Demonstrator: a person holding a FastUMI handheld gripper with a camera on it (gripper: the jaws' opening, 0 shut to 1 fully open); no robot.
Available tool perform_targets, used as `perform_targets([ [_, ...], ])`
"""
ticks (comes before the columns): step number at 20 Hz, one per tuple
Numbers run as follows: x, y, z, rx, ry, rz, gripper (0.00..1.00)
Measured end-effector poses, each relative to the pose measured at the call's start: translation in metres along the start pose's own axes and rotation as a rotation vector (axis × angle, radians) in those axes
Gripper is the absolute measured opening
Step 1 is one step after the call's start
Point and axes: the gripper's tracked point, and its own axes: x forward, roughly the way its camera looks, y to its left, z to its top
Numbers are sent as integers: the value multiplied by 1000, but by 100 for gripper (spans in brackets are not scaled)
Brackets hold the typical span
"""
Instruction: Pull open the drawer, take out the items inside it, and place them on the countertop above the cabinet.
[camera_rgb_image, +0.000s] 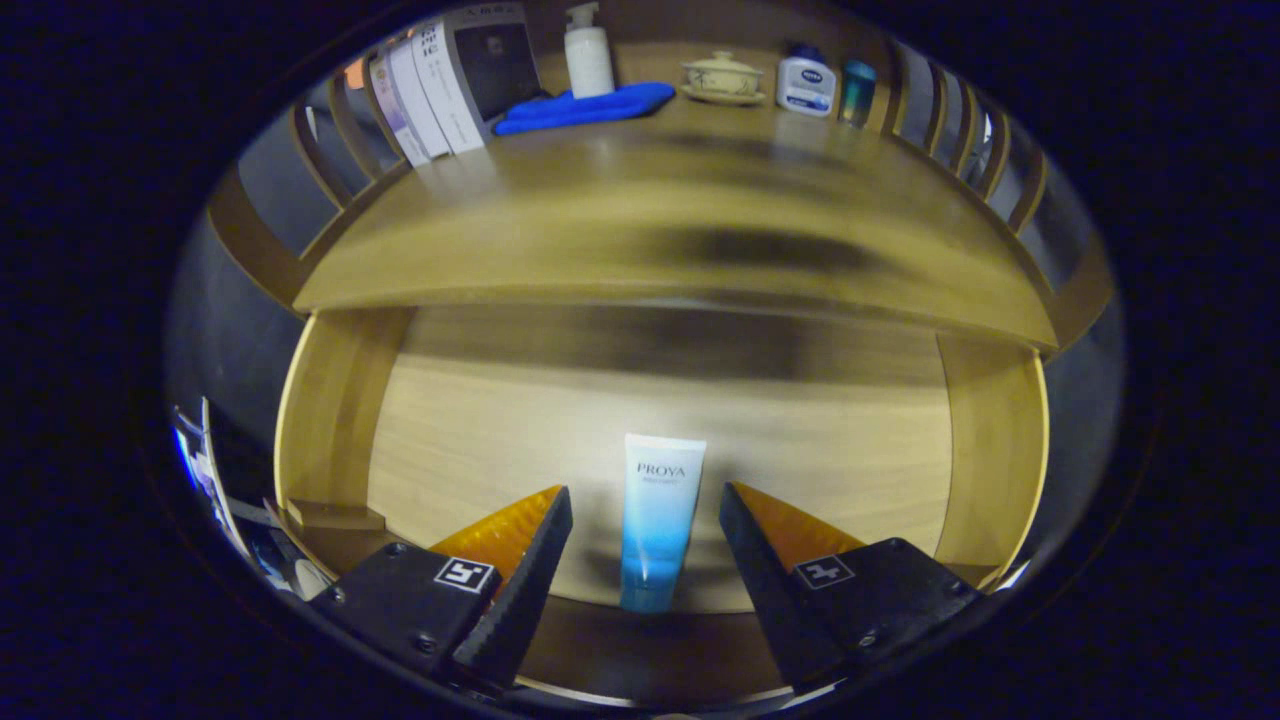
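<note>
The wooden drawer (330, 420) stands pulled open below me. A white-to-blue cosmetic tube (656, 520) lies flat on its floor, cap end toward me. My gripper (646, 492) hovers over the drawer, open, with one finger on each side of the tube and a gap left on both sides. Neither finger touches the tube. Above the drawer runs the wooden countertop (680, 230), blurred by motion.
At the back of the countertop stand several boxes (450, 80), a white pump bottle (588, 55) on a folded blue cloth (590, 106), a lidded ceramic bowl (722, 77), a white lotion bottle (806, 84) and a teal cup (857, 92). Wooden railings (960, 120) flank both sides.
</note>
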Motion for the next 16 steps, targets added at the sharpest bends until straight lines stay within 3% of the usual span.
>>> perform_targets([
  [4,14,3,-19,47,87,-11,86],
  [11,21,-4,-25,52,109,-38,50],
  [16,-10,1,-17,54,32,18,44],
])
